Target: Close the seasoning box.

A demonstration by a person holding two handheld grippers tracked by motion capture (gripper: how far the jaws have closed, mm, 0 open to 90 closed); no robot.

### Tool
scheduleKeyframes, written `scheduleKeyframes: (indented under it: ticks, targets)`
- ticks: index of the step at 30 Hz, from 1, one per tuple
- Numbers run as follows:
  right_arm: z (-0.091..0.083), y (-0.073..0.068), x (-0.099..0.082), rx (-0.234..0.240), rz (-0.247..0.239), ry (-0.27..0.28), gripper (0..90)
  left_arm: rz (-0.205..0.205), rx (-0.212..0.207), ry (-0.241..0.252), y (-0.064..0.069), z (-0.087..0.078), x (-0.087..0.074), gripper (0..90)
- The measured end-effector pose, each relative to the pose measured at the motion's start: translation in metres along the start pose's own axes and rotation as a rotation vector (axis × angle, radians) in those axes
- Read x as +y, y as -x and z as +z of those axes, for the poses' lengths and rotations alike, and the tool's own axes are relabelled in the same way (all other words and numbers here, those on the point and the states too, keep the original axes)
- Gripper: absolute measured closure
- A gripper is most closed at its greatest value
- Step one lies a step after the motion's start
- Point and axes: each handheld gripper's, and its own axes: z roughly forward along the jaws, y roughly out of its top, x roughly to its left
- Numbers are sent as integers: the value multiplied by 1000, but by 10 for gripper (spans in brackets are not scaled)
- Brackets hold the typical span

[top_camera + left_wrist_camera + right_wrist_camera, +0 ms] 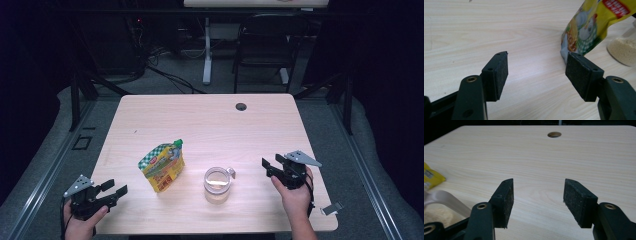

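A yellow food pouch [162, 166] with a green checked top and green cap stands upright left of the table's middle. To its right sits a clear glass cup [218, 184] with a handle and pale powder in it. My left gripper [114, 188] hovers at the table's front left corner, open and empty, pointing toward the pouch [590, 27] and the cup [623, 48]. My right gripper [270, 166] sits open and empty at the right, just right of the cup, whose handle [447, 200] shows at the left of the right gripper view.
The light wooden table [200, 120] has a round cable hole [241, 106] near its far edge. A small metal clip [331, 208] lies near the front right corner. A black chair [267, 42] and a white table leg stand beyond the far edge.
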Motion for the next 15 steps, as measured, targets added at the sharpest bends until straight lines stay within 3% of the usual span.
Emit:
scheduleKeyframes:
  ticks: [3, 5, 15]
  targets:
    - [3, -1, -3, -14, -11, -1, 413, 5, 10, -23, -3, 5, -3, 350]
    - [5, -2, -6, -47, -51, -10, 413, 10, 19, -36, -4, 8, -4, 350]
    - [14, -2, -15, -38, -35, -47, 413, 32, 80, -63, -9, 17, -8, 353]
